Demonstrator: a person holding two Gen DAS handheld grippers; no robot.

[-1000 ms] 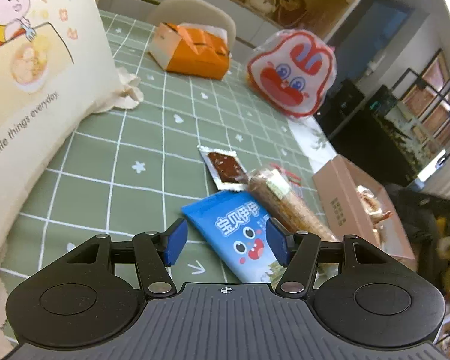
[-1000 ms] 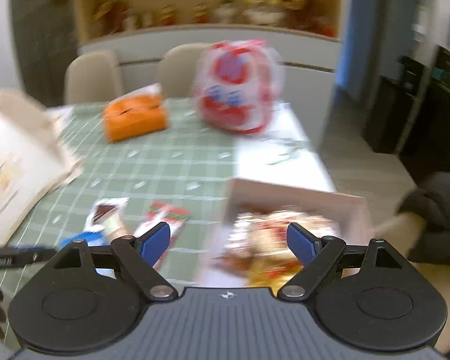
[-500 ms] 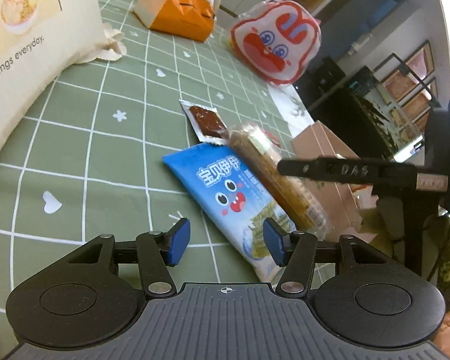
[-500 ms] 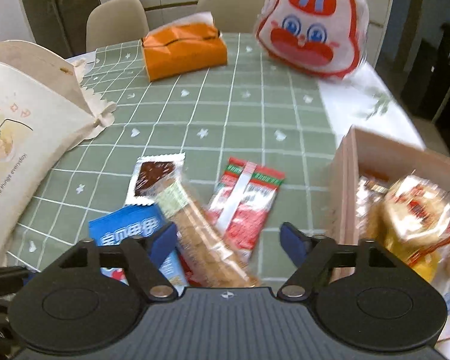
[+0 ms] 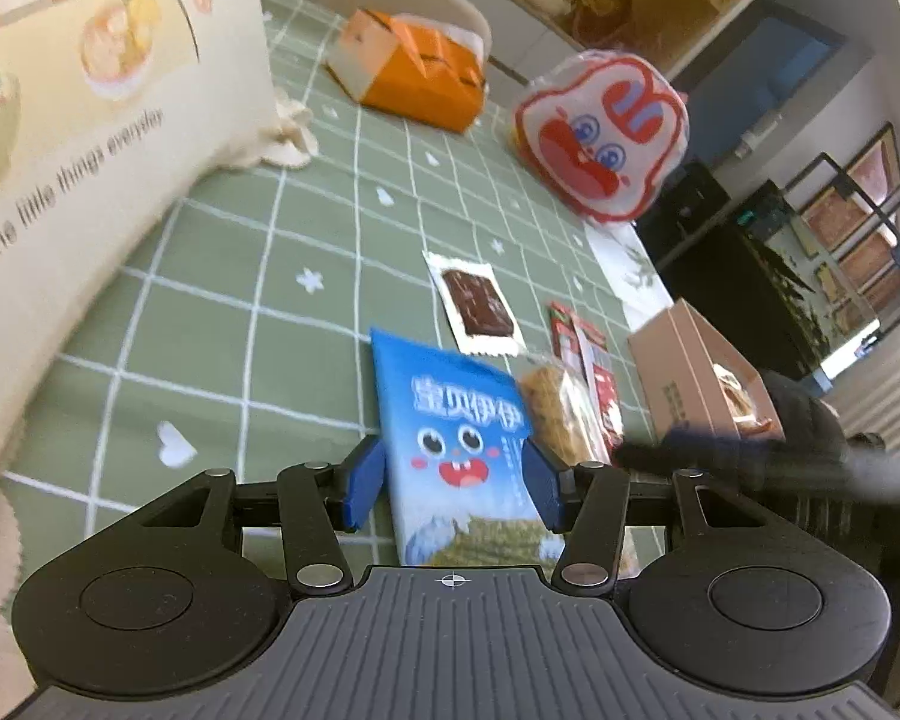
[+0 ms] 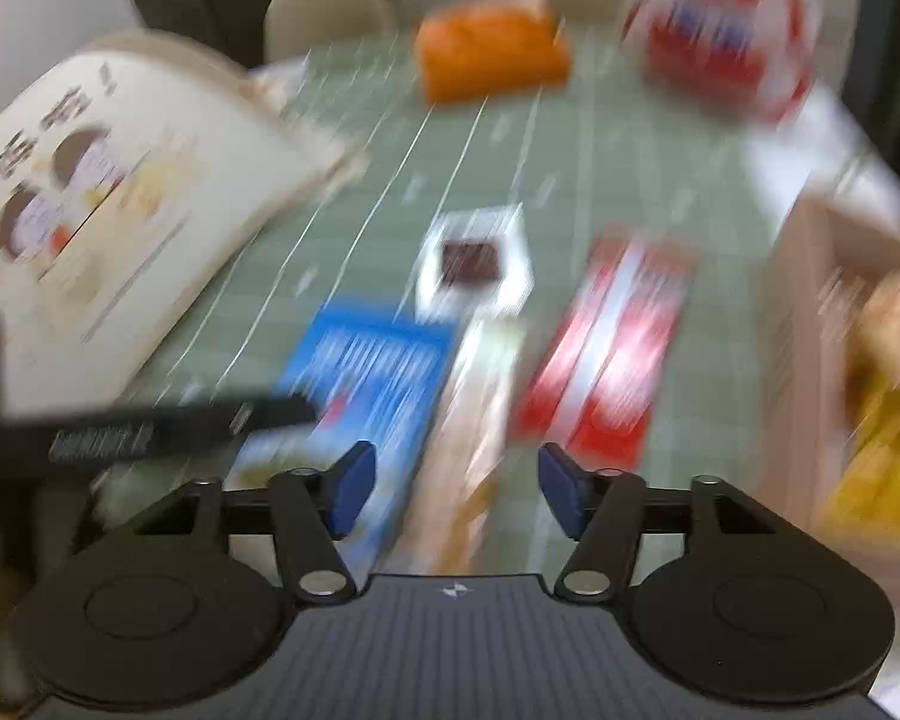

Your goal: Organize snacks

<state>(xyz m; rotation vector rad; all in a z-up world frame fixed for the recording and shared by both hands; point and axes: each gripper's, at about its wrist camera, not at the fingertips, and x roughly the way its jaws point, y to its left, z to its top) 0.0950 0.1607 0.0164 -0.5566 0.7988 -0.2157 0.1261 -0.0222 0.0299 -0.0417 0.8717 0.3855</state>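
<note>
My left gripper [image 5: 455,489] is open, its blue pads on either side of the blue snack packet [image 5: 456,420] lying on the green checked tablecloth [image 5: 240,312]. Right of the packet lies a clear-wrapped cracker pack [image 5: 561,414], then a red packet [image 5: 594,366]. A small white packet with a brown bar [image 5: 474,303] lies beyond. My right gripper [image 6: 456,492] is open and empty, low over the cracker pack [image 6: 474,420], with the blue packet [image 6: 366,378] on its left and the red packet [image 6: 612,354] on its right. The right view is blurred.
A cardboard box [image 5: 684,372] holding snacks stands at the right table edge. A cream printed cloth bag [image 5: 84,138] fills the left. An orange tissue box [image 5: 414,78] and a red-and-white bunny bag [image 5: 600,144] sit at the back. Chairs and shelves stand behind.
My left gripper has moved forward so the blue packet now lies between its pads. My right gripper has dropped lower and closer over the cracker pack and is moving fast.
</note>
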